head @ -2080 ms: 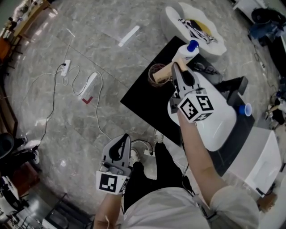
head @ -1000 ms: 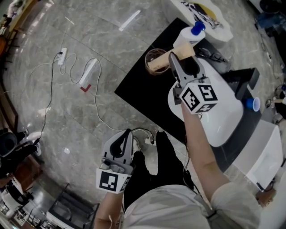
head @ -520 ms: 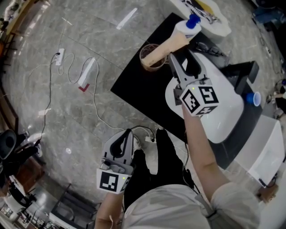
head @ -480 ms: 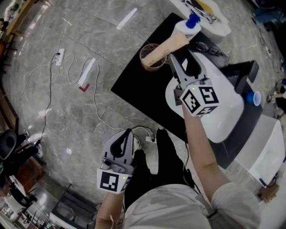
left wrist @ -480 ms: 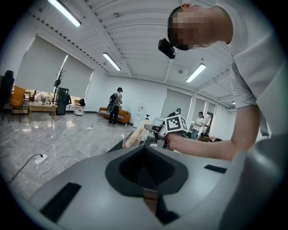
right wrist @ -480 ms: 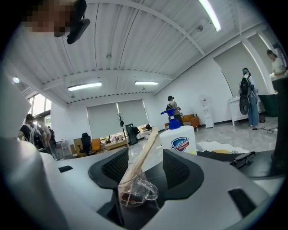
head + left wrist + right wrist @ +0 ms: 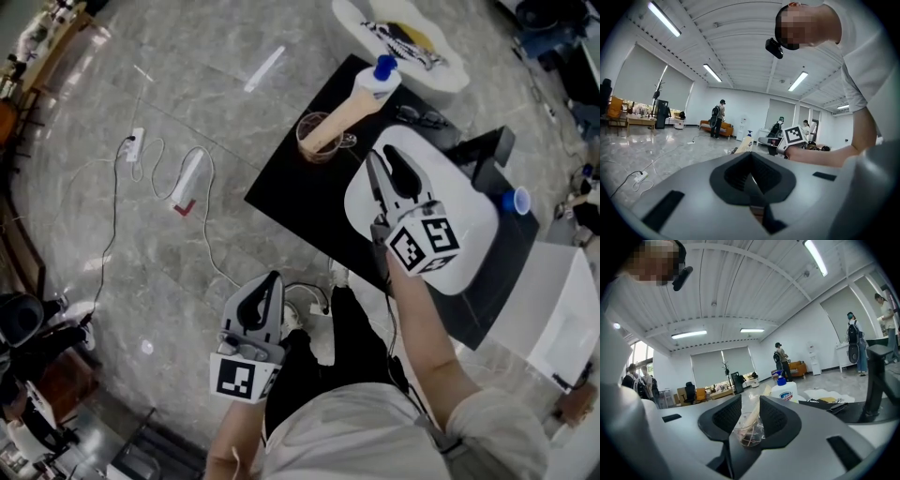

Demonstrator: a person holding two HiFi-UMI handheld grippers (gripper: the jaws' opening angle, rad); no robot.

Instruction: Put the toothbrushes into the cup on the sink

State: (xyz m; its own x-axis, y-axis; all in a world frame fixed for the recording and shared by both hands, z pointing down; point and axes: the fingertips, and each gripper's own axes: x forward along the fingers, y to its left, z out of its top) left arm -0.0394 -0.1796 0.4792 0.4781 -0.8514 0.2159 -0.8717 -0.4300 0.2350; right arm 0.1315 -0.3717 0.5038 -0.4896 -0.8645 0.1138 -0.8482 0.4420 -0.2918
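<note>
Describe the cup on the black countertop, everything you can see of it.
The cup is clear and looks like glass, with a brownish bottom. It stands upright on the black countertop beside the white basin. A long tan item stands in it, leaning over the rim toward the blue-capped bottle. Nothing else touches the cup.

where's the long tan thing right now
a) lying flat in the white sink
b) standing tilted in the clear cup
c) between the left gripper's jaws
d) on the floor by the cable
b: the long tan piece leans out of the clear cup on the black counter, with its lower end inside the cup.
</note>
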